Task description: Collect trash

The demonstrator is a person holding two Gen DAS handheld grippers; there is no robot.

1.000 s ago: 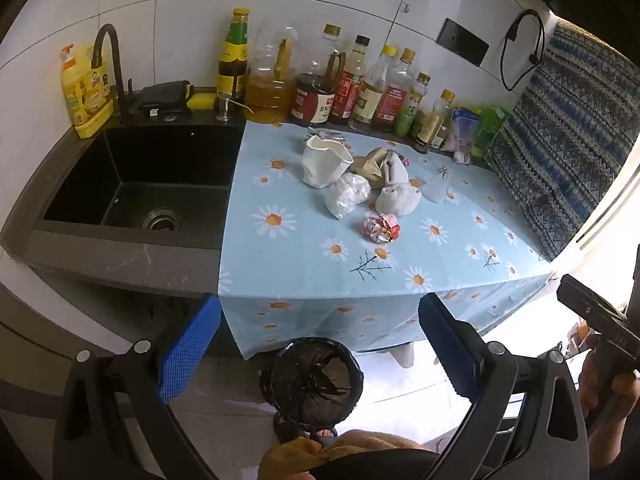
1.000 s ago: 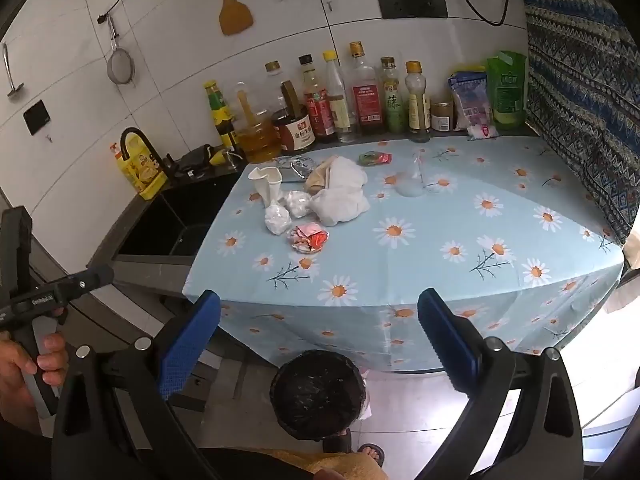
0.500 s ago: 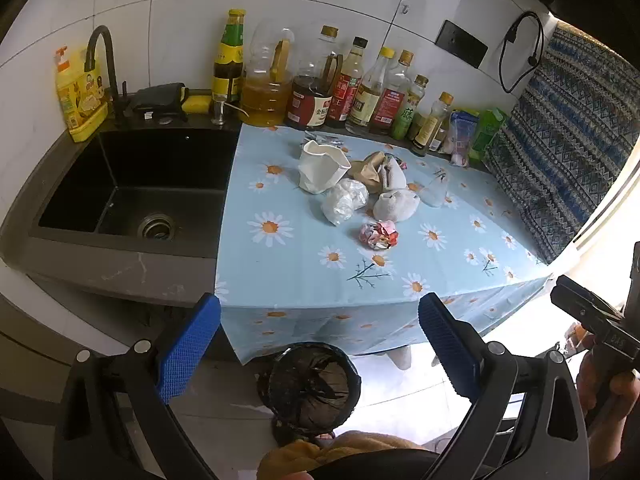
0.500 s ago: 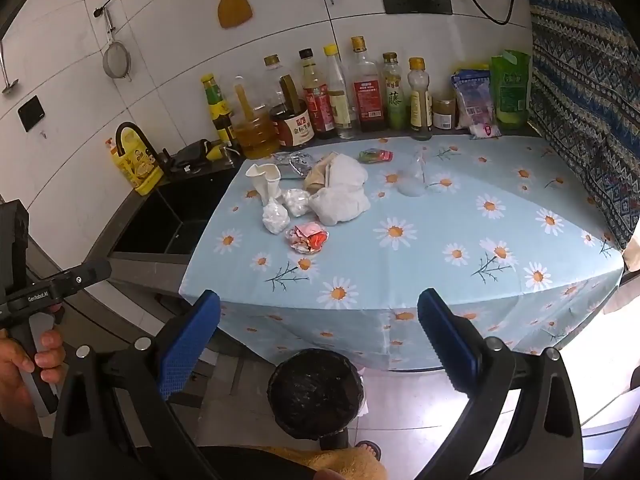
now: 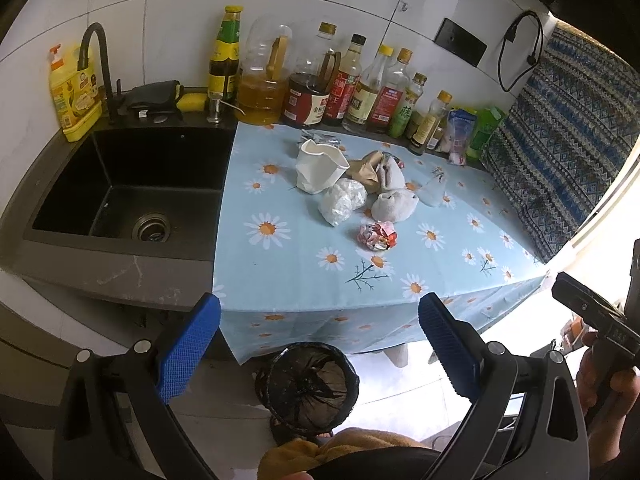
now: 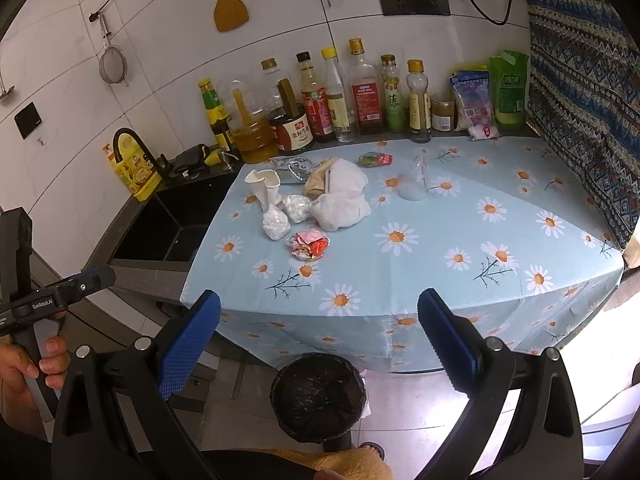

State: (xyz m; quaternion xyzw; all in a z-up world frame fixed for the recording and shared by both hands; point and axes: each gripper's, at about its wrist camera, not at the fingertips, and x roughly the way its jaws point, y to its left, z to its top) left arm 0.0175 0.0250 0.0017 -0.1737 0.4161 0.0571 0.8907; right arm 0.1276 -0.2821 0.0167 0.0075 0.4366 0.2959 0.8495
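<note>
Above the lined bin [image 6: 319, 396], we hold both grippers wide.
Crumpled wrapper [image 6: 308, 244] and crushed paper cup [image 5: 320, 171] lie mid-tablecloth [image 6: 460, 216].

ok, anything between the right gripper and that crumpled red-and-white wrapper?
Nothing visible. The right gripper hangs open before the table edge; only bare daisy tablecloth lies between it and the crumpled red-and-white wrapper, the nearest trash piece.
</note>
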